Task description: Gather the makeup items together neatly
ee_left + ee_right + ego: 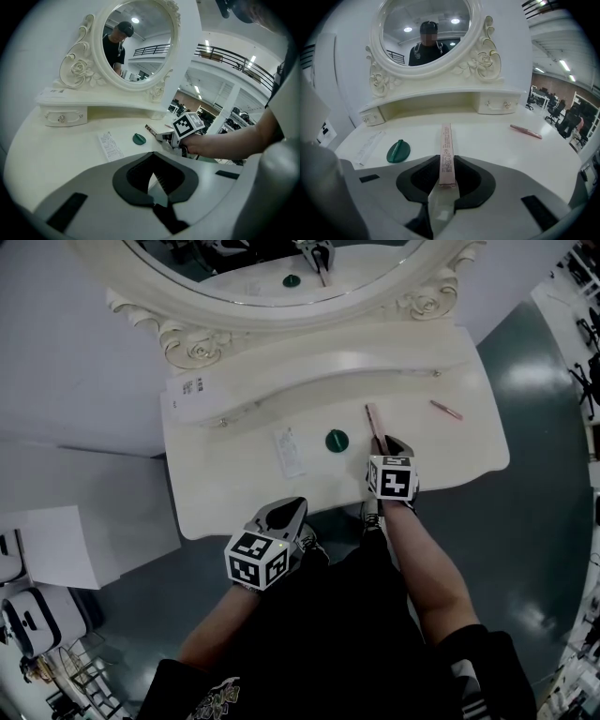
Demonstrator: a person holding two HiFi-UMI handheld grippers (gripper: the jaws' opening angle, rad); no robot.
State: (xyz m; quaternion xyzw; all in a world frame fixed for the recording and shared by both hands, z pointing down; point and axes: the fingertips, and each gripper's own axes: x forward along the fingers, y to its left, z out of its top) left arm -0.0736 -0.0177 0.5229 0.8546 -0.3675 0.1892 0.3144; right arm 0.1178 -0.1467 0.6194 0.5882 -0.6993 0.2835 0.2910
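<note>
My right gripper (446, 161) is shut on the near end of a slim pink box (446, 145), which points away over the white vanity top (234, 493). In the head view that box (374, 423) sticks out past the right gripper (387, 446). A round dark green compact (337, 440) lies just left of it, also seen in the right gripper view (398, 151). A pink pencil (446, 410) lies apart at the right. My left gripper (285, 514) hangs at the table's front edge, its jaws together with nothing in them (153, 161).
A printed paper slip (289, 451) lies left of the compact. An oval mirror (281, 277) in an ornate frame stands at the back on a raised shelf with small drawers (499, 104). A white box (66, 540) stands on the floor at the left.
</note>
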